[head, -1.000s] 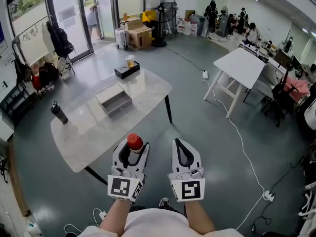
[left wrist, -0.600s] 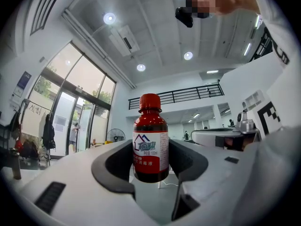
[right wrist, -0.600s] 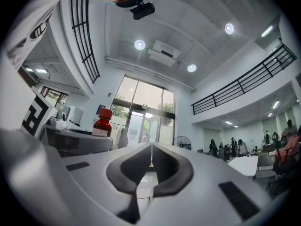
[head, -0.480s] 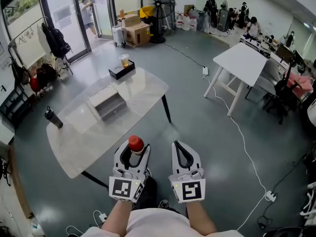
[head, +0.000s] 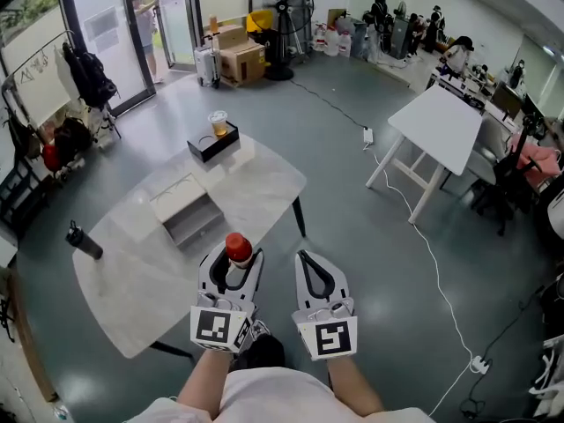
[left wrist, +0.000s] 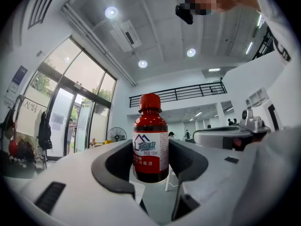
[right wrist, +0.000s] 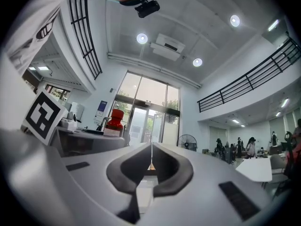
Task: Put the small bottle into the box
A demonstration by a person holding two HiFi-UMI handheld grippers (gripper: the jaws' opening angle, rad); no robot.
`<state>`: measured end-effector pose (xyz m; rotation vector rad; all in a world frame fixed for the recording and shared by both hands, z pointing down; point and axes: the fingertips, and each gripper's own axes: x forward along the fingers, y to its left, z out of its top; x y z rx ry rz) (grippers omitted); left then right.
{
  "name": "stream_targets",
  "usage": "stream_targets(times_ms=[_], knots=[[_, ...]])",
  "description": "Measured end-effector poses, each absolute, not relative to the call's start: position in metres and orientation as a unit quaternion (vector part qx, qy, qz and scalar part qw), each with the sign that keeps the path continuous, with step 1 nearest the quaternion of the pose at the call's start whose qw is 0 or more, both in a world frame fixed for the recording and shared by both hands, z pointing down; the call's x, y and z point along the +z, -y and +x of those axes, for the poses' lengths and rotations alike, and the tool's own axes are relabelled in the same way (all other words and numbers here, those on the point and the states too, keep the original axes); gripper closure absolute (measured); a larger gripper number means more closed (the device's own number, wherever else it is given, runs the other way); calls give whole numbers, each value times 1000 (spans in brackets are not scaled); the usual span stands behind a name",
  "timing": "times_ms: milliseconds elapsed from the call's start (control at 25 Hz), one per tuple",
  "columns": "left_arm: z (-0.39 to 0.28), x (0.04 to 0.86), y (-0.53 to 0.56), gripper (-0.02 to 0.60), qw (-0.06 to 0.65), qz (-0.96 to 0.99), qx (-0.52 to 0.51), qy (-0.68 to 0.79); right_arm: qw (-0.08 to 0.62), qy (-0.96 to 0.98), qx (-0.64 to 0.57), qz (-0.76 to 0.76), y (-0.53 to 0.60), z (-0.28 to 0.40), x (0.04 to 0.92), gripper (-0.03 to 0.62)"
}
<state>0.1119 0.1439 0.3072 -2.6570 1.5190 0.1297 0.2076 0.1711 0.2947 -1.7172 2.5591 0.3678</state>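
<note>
A small dark-red bottle with a red cap and a white label stands upright between the jaws of my left gripper, which is shut on it; its red cap shows in the head view over the near edge of the marble table. The open grey box lies on that table, ahead and a little left of the bottle. My right gripper is beside the left one, off the table's edge, shut with nothing held. In the right gripper view the bottle shows at the left.
On the table stand a black tray with a drink cup at the far end and a dark flask at the left edge. A white table stands to the right, with a cable across the floor. Cardboard boxes and a fan are far back.
The table and box have come closer and now lie just ahead of the grippers. Both grippers keep their pose, the left still holding the bottle.
</note>
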Motion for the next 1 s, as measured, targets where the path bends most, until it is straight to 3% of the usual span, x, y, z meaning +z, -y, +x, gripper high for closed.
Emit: stream_targets(times_ms=[320,1000], knots=[[77,294,-24,348,51,-871,48,-486,24,-817,109,-565,-47,181,288,569],[-12,343,120,348,-2,-816,10,-578,4,-888,67,-456,124,92,331,569]])
